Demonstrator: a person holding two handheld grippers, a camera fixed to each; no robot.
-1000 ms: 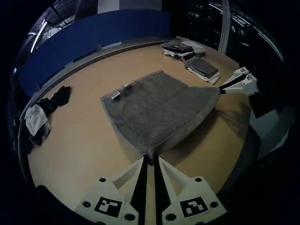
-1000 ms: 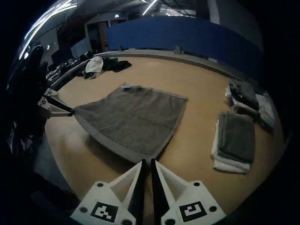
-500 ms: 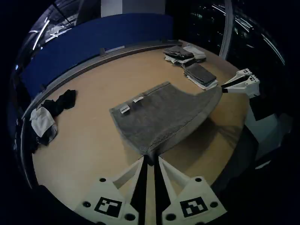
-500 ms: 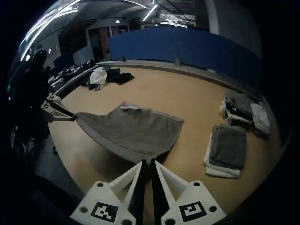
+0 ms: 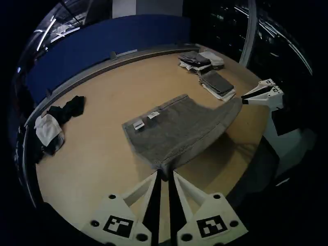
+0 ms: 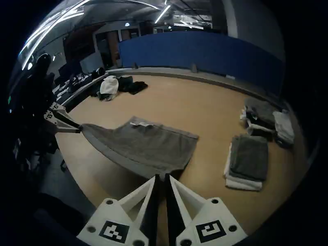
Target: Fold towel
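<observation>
The grey terry towel (image 5: 184,127) lies spread on the middle of the tan wooden table (image 5: 102,143), its far edge flat on the table and its near edge lifted clear of the table top, sagging between two held corners. The left gripper (image 5: 164,174) has its white fingers closed tight on the near-left corner, the cloth pinched between both tips. The right gripper (image 6: 160,177) clamps the near-right corner in the same way (in the left gripper view it shows farther off, beyond the table's near-right edge, with the towel's hem running up to its tips). Two small white tags (image 5: 145,120) sit at the towel's far edge, flat against the table. Toward the table's far right stand piles of folded grey and white towels (image 5: 217,82). At the table's far-left edge lies a heap of dark and white clothes (image 5: 53,123). A blue partition wall (image 5: 102,41) runs behind the table's far edge.
</observation>
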